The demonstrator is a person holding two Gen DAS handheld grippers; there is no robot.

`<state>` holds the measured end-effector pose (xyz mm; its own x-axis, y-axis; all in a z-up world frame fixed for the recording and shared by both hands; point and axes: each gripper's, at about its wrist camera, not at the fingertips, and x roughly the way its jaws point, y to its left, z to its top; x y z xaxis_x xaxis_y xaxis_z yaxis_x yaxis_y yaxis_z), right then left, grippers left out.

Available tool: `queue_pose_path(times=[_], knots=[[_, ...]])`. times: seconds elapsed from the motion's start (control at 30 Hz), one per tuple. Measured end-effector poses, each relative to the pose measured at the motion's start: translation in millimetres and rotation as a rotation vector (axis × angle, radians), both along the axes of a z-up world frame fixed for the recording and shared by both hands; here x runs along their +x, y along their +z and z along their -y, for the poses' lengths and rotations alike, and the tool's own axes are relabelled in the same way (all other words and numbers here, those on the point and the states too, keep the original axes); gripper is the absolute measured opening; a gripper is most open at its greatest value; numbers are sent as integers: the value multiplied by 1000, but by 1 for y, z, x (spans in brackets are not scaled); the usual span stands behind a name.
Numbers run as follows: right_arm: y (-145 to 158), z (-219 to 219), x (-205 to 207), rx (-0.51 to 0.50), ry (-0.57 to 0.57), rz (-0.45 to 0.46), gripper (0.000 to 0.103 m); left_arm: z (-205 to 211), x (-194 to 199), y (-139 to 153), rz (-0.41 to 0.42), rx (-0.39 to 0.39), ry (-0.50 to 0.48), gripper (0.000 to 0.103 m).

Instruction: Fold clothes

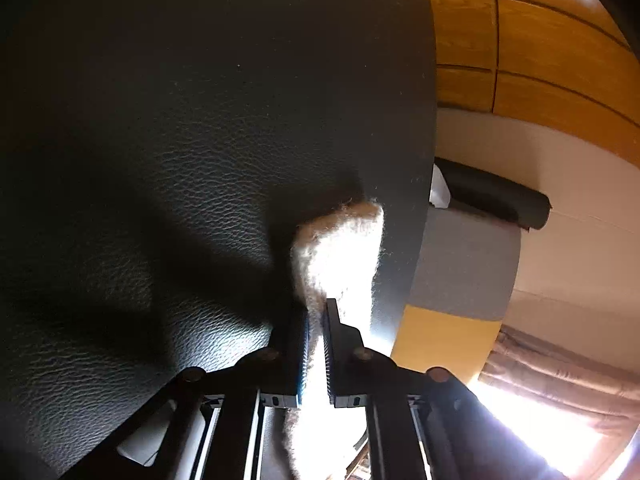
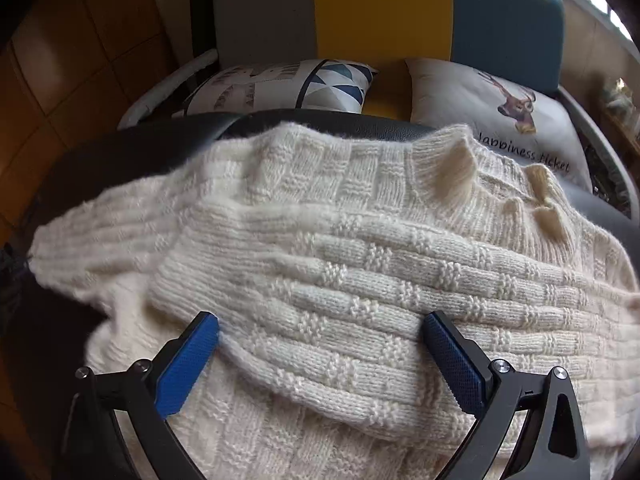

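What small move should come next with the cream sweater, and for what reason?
Probably the left gripper should carry its pinched sweater edge inward over the body. It is shut on a fuzzy cream piece above the black leather surface, while the right gripper is open over the sleeve already folded across, so this side seems left.

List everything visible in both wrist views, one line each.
sweater: one, cream knit, spread over the black surface, a sleeve folded across its front
black leather surface: one, under the sweater
cushions: two, patterned one and grey deer-print one, behind the surface
sofa: one, grey, yellow and teal panels, at the back
left hand-held gripper: black, shut on a fluffy edge of the sweater
right hand-held gripper: blue pads, open, over the folded sleeve
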<state>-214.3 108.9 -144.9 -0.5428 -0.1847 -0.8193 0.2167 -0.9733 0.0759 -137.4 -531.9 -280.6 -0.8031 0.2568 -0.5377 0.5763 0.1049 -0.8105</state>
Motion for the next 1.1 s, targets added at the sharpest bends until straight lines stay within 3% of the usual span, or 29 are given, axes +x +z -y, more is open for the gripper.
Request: queue_pose_path(times=[0.1, 0.3, 0.53, 0.67, 0.9, 1.1], knots=[[-6, 1, 0, 12, -3, 3, 103, -3, -10, 10, -3, -75, -41, 5], [-17, 3, 0, 34, -15, 4, 103, -42, -38, 64, -167, -185, -195, 5], [-19, 5, -2, 54, -45, -16, 103, -154, -88, 148, -442, -171, -443, 5], [-18, 3, -3, 41, -15, -4, 103, -235, -124, 183, -535, -156, -605, 5], [4, -31, 6, -91, 6, -33, 103, -368, -163, 187, -514, -140, -875, 5], [23, -91, 30, -234, -42, -73, 103, -453, -182, 144, -420, -183, -1049, 5]])
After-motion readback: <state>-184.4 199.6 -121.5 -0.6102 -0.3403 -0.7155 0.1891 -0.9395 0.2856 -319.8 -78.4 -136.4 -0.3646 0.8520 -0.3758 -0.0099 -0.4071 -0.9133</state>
